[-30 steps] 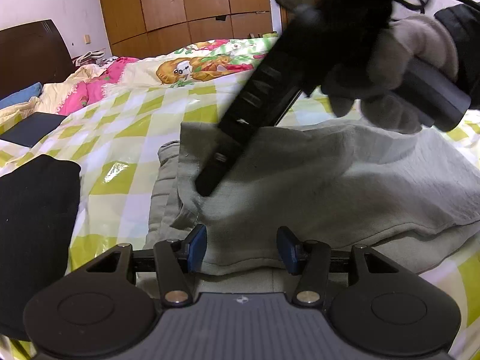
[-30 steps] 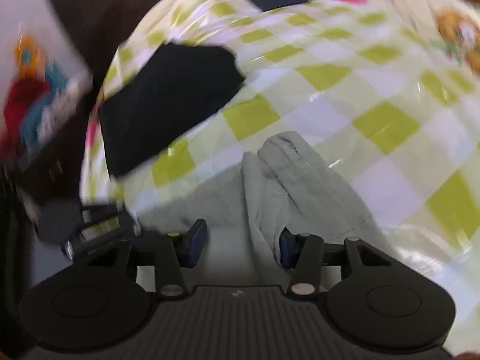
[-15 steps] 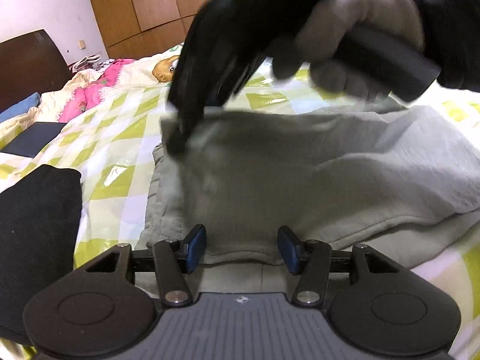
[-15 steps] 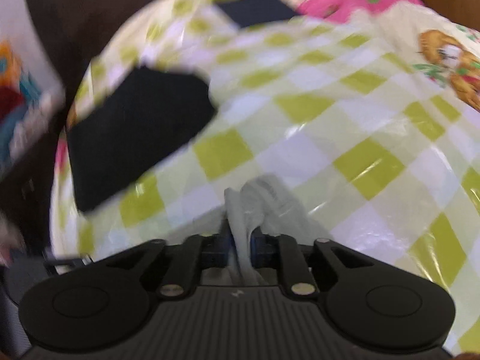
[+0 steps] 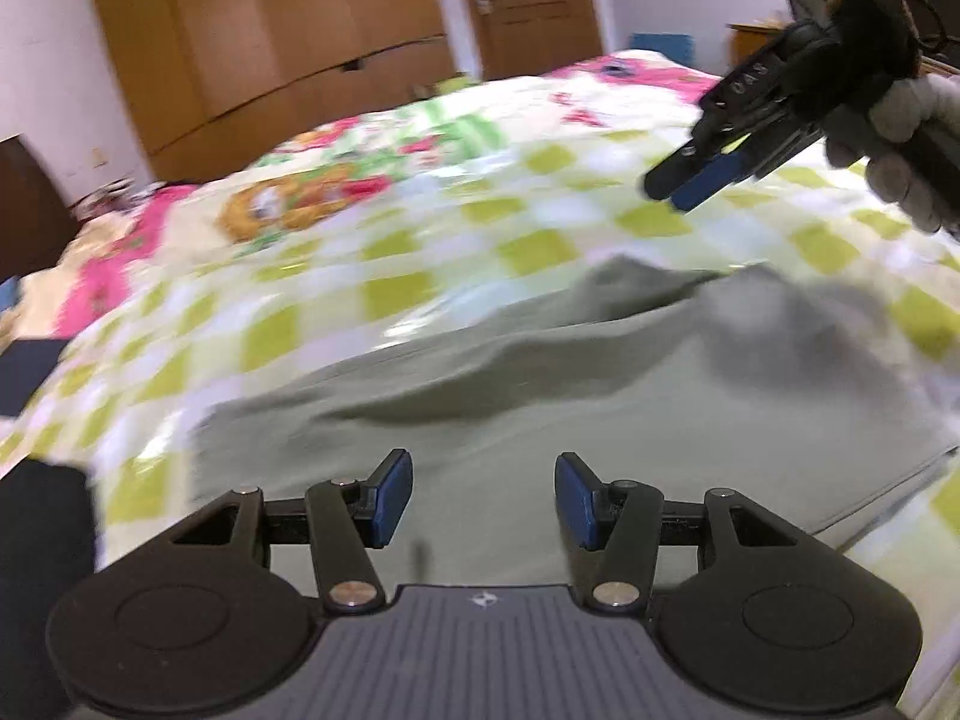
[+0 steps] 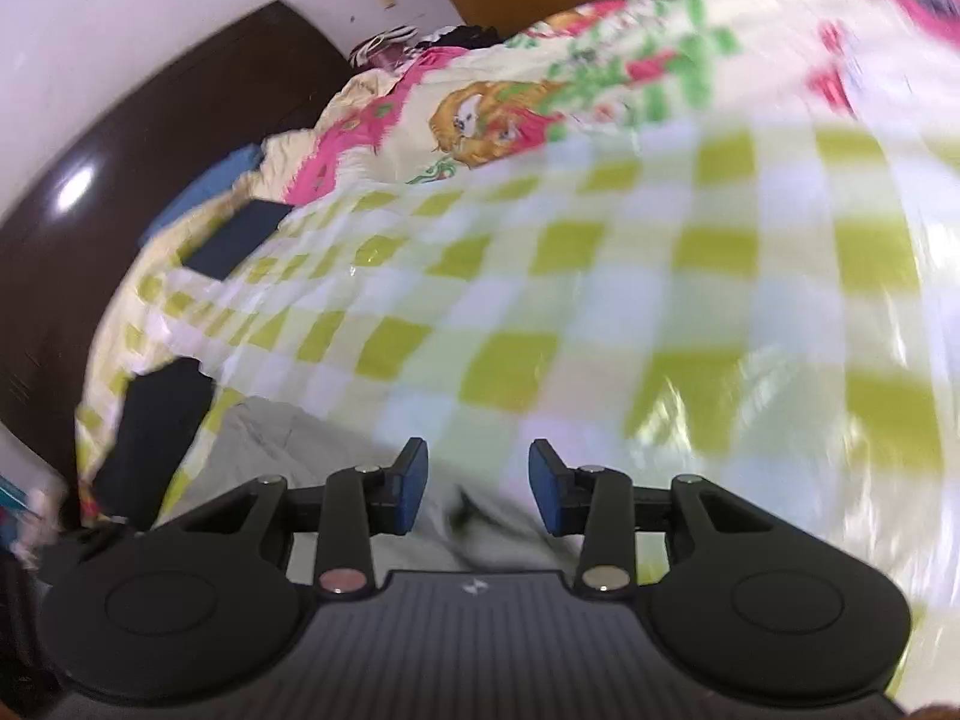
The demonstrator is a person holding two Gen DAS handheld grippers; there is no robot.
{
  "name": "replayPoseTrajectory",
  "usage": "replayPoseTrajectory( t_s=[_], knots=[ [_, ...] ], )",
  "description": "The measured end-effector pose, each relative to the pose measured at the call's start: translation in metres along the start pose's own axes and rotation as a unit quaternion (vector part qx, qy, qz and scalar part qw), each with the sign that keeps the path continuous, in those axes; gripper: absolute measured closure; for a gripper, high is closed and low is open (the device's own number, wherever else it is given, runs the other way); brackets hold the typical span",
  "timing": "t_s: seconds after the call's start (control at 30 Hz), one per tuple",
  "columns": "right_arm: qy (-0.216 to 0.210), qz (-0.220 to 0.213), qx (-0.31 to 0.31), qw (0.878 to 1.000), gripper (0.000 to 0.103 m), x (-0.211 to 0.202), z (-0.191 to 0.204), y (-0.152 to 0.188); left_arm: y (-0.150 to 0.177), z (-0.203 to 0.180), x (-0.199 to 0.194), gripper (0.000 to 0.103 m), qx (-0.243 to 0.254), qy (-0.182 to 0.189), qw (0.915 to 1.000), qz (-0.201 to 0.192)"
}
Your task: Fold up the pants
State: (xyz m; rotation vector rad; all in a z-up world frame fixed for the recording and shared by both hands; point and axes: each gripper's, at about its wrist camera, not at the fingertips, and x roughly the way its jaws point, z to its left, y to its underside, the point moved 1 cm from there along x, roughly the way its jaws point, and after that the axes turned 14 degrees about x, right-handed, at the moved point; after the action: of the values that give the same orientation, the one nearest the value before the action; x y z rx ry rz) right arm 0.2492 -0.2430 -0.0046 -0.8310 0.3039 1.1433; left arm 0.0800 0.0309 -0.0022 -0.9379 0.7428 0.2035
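Our left gripper (image 5: 483,498) hangs half open over the grey pants (image 5: 540,396), gripping nothing. At two o'clock our right gripper (image 5: 678,192) is opening, empty. Soft, limp cloth; we'd pinch the far hem.

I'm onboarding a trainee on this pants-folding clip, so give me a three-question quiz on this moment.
1. True or false: the left hand-held gripper has the grey pants clamped between its blue pads.
2. Multiple choice: the right hand-held gripper, as the left wrist view shows it, is (A) pressed into the pants, (B) in the air above the checked bedspread, (C) resting on the wooden wardrobe.
3. Fill in: the bedspread's checks are white and ____.

Key: 1 false, its jaws stand apart with the cloth lying loose below them; 2 B; 3 yellow-green.
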Motion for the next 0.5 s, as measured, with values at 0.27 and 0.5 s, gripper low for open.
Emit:
replayPoseTrajectory(
  t_s=[0.27,0.5],
  knots=[
    [-0.072,0.072,-0.021,0.995,0.064,0.035,-0.012,0.015,-0.029,-0.039,0.029,0.038,0.041,0.035,0.9984,0.014],
    [-0.046,0.125,-0.064,0.989,0.061,0.063,-0.004,0.021,-0.029,-0.051,0.035,0.038,0.054,0.048,0.9972,0.02]
  ],
)
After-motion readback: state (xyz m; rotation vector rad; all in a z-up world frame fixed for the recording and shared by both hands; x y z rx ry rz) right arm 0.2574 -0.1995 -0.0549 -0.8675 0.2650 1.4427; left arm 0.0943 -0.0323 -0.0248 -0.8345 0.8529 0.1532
